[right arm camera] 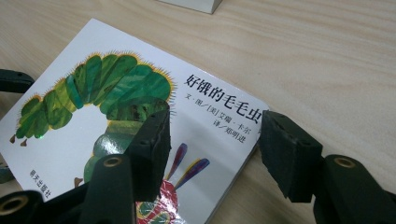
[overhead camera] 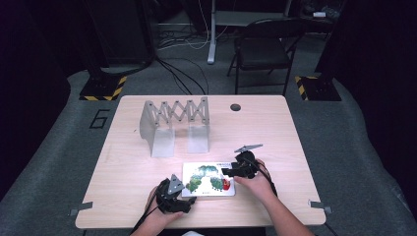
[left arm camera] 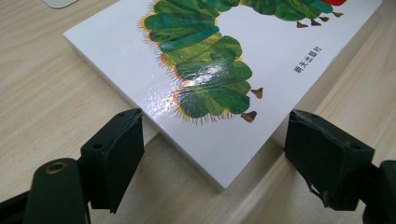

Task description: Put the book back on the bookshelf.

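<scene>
Flat white picture book with a green caterpillar on its cover point(overhead camera: 209, 179), lying near the front edge of the pale wooden counter point(overhead camera: 147, 167). Best to grip one corner gently and keep the book flat. Left claw point(left arm camera: 212, 154) low at the near corner, jaws apart. Right claw point(right arm camera: 212, 154) over the right edge, jaws apart too, nothing held.

A light wooden table point(overhead camera: 147, 196) stands on grey carpet point(overhead camera: 49, 162), a black folding chair point(overhead camera: 263, 46) beyond it.
</scene>
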`<state>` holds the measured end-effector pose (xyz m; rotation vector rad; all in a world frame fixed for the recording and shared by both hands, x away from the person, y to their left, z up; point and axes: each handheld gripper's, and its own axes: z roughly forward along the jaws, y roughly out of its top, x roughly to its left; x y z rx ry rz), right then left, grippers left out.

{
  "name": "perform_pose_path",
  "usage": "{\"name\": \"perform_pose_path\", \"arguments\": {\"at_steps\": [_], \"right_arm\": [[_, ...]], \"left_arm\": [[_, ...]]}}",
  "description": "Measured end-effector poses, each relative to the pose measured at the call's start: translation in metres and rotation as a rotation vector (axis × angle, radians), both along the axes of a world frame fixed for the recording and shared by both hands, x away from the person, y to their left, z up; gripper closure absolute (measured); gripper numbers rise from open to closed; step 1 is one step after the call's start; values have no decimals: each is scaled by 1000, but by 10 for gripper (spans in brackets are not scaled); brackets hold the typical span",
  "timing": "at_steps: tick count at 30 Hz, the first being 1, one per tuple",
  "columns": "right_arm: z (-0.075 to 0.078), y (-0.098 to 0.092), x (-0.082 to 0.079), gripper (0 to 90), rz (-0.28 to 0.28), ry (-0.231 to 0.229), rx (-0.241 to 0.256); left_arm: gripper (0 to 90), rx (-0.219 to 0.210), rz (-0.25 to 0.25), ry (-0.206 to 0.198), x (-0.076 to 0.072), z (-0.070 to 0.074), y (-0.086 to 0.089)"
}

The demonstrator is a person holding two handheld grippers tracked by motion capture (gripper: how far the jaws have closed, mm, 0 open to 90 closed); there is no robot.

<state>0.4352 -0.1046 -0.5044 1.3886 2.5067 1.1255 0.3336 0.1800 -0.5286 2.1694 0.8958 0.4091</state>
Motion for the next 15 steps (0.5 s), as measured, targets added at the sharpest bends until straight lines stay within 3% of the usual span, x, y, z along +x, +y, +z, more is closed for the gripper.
{"name": "perform_pose_path", "arguments": {"at_steps": [3, 6, 9, 10, 15], "right_arm": [[0, 0, 3, 433, -8, 6, 19], [11, -1, 5, 433, -32, 13, 22], [24, -1, 10, 433, -21, 4, 21], [27, 0, 12, 435, -26, 24, 15], [20, -2, 21, 448, -51, 35, 44]], "left_arm": [[201, 6, -4, 7, 0, 1, 1], [214, -4, -14, 5, 1, 0, 3], [222, -2, -28, -3, 3, 0, 5], [221, -3, -32, -2, 3, 0, 6], [222, -16, -52, 1, 7, -1, 8]]}}
